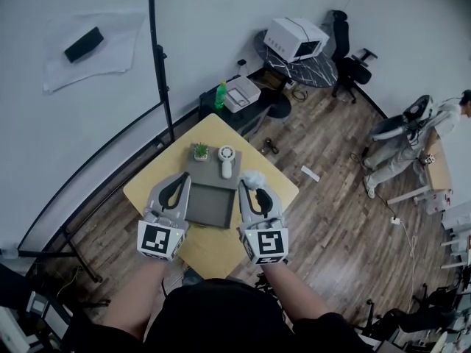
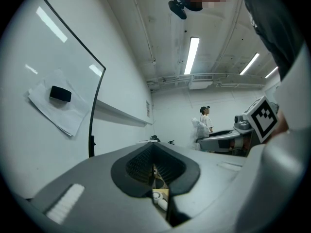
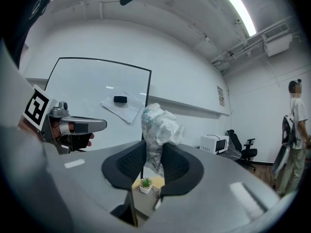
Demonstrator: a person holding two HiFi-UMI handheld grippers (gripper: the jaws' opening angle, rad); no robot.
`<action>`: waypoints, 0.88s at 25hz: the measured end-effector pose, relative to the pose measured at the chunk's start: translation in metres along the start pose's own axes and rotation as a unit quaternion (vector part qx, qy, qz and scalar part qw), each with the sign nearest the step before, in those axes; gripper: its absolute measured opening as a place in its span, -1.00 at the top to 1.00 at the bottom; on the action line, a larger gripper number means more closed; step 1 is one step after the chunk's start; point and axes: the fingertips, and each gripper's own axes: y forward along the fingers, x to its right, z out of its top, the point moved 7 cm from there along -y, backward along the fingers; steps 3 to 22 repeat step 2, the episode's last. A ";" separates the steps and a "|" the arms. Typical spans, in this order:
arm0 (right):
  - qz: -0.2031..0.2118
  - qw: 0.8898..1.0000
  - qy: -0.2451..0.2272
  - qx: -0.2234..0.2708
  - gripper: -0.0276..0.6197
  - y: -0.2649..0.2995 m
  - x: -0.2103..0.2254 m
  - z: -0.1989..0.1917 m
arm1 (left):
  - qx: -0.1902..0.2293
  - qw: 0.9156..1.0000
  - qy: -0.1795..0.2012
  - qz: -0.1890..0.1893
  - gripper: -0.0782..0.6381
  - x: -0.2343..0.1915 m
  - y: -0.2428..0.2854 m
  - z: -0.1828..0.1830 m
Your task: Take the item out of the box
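An open grey box [image 1: 210,210] lies in the middle of the yellow table [image 1: 147,190]. On its far part stand a small potted plant [image 1: 200,151] and a white hand fan [image 1: 226,160]. My right gripper [image 1: 252,190] hovers over the box's right edge, shut on a crumpled clear plastic bag [image 1: 254,178]. In the right gripper view the bag [image 3: 158,123] sticks up from between the pads of that gripper [image 3: 153,155], with the plant [image 3: 145,184] below. My left gripper [image 1: 176,186] is over the box's left edge; in its own view the jaws of the left gripper [image 2: 154,165] are shut and hold nothing.
A glass whiteboard on a black frame [image 1: 158,65] stands just behind the table, with an eraser [image 1: 83,44] on it. Beyond lie a green bottle [image 1: 220,94], a white appliance [image 1: 296,38] on a round table and an office chair [image 1: 352,68]. A person [image 1: 397,149] stands at the right.
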 end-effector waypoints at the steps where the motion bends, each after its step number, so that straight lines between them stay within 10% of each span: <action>1: 0.000 1.000 0.000 0.000 0.62 0.000 0.000 0.001 | 0.000 1.000 -0.001 0.000 0.79 0.000 0.000 0.000; 22: -0.001 1.000 0.000 0.000 0.62 0.000 0.000 0.001 | 0.000 1.000 -0.001 0.000 0.79 0.000 0.001 0.001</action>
